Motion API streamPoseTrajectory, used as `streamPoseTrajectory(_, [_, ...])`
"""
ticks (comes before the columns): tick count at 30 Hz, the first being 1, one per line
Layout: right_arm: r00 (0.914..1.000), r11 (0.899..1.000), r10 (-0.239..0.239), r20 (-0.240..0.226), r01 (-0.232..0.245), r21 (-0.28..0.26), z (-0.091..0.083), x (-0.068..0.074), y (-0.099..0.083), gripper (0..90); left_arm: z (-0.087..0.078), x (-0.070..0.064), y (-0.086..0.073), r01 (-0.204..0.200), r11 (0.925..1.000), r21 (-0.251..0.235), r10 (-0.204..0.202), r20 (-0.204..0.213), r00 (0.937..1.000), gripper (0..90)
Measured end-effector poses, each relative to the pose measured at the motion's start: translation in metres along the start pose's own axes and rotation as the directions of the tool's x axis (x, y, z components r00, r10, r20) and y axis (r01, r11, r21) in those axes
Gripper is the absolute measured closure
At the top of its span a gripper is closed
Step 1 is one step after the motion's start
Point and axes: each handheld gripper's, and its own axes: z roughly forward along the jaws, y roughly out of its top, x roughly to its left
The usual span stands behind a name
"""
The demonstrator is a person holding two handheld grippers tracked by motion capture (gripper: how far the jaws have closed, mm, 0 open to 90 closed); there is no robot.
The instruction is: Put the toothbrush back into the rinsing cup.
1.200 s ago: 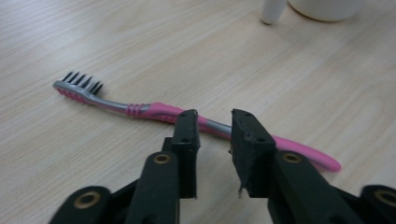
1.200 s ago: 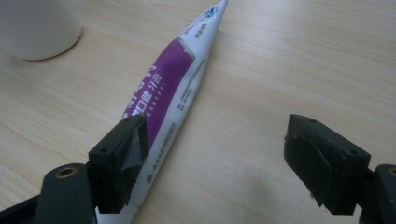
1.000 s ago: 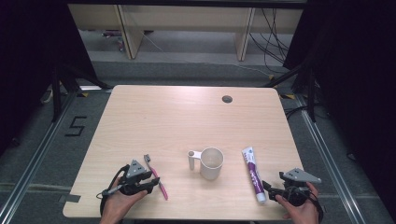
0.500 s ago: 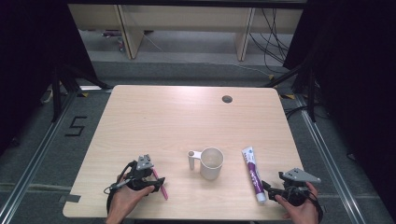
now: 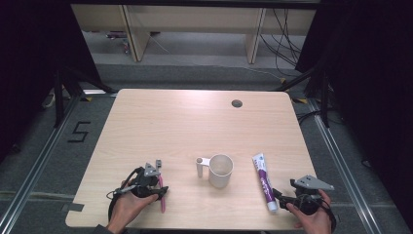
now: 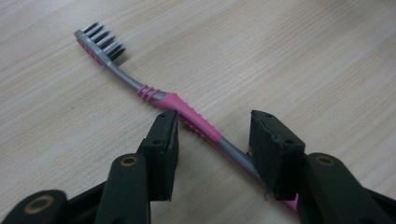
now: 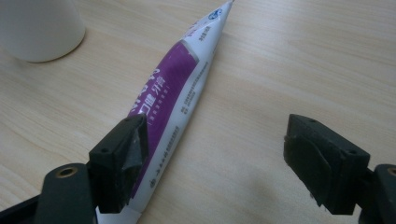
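Observation:
A pink and grey toothbrush (image 6: 187, 109) with dark bristles lies flat on the wooden table, also seen near the front left edge as the toothbrush (image 5: 163, 196). My left gripper (image 6: 217, 149) is open, one jaw on each side of the handle, and in the high view the left gripper (image 5: 157, 186) sits right at the brush. A white and purple toothpaste tube (image 7: 173, 86) lies at the front right, shown from above as the tube (image 5: 262, 179). My right gripper (image 7: 219, 158) is open, its left jaw over the tube's lower end; the right gripper (image 5: 285, 197) is at the tube's near end.
A white mug (image 5: 220, 170) with its handle to the left stands between brush and tube; its base (image 7: 39, 28) shows at the right gripper view's top left. A dark round hole (image 5: 237, 103) marks the table's far side. The table's front edge runs just behind both hands.
My left gripper has shifted a little to the right, onto the toothbrush handle. The right gripper, the tube and the mug have stayed put.

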Motion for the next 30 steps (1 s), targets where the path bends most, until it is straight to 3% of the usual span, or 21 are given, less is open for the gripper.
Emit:
streamPoseTrajectory(3, [0.9999,1.000,-0.016,-0.002,0.016,-0.008,0.000,-0.002,0.000,23.4,-0.001,0.003,0.002,-0.005,0.9998,0.019,0.005,0.001,1.0000,56.3])
streamPoseTrajectory(6, [1.0000,1.000,0.003,-0.005,-0.003,0.000,0.000,0.000,0.000,23.5,-0.001,0.006,0.003,-0.020,0.9993,0.030,0.020,0.005,0.9998,60.6])
streamPoseTrajectory(7, [1.0000,1.000,0.005,-0.005,-0.005,0.001,0.000,0.000,0.000,23.5,-0.002,0.006,0.005,-0.009,0.9987,0.051,0.009,0.004,1.0000,62.1])
streamPoseTrajectory(8, [1.0000,1.000,0.001,0.001,-0.001,0.002,0.000,0.000,0.000,23.5,-0.003,0.010,0.007,-0.036,0.9964,0.077,0.035,0.011,0.9993,63.8])
streamPoseTrajectory(12, [1.0000,1.000,0.008,-0.002,-0.008,0.005,0.000,0.001,0.001,23.6,-0.003,0.013,0.010,-0.039,0.9935,0.107,0.039,0.008,0.9992,68.9])
streamPoseTrajectory(14, [1.0000,1.000,0.007,-0.003,-0.007,0.006,0.000,0.001,0.000,23.6,-0.004,0.016,0.012,-0.057,0.9880,0.144,0.055,0.019,0.9983,69.9])
streamPoseTrajectory(15, [0.9991,0.999,0.041,-0.014,-0.040,0.015,0.000,0.004,0.000,23.7,-0.004,0.017,0.013,-0.050,0.9869,0.153,0.048,0.021,0.9986,70.8])
streamPoseTrajectory(16, [0.9989,0.999,0.044,-0.015,-0.044,0.018,0.000,0.004,0.000,23.7,-0.004,0.020,0.016,-0.057,0.9827,0.176,0.053,0.029,0.9982,71.4])
streamPoseTrajectory(19, [0.9993,0.999,0.034,-0.014,-0.034,0.016,0.000,0.003,0.000,23.7,-0.003,0.021,0.018,-0.057,0.9804,0.189,0.052,0.030,0.9982,74.5])
streamPoseTrajectory(24, [0.9993,0.999,0.035,-0.016,-0.034,0.017,0.000,0.003,0.000,23.8,-0.003,0.025,0.023,-0.075,0.9690,0.235,0.065,0.052,0.9966,78.3])
streamPoseTrajectory(27, [0.9994,0.999,0.032,-0.015,-0.032,0.015,0.000,0.003,0.000,23.8,-0.002,0.026,0.025,-0.086,0.9607,0.264,0.073,0.060,0.9955,79.4])
streamPoseTrajectory(28, [0.9994,0.999,0.031,-0.014,-0.031,0.012,0.000,0.003,0.000,23.8,-0.003,0.026,0.026,-0.076,0.9556,0.285,0.059,0.066,0.9960,79.3])
streamPoseTrajectory(30, [0.9994,0.999,0.032,-0.014,-0.032,0.012,0.000,0.003,0.000,23.8,-0.002,0.028,0.029,-0.095,0.9474,0.306,0.075,0.076,0.9942,80.1])
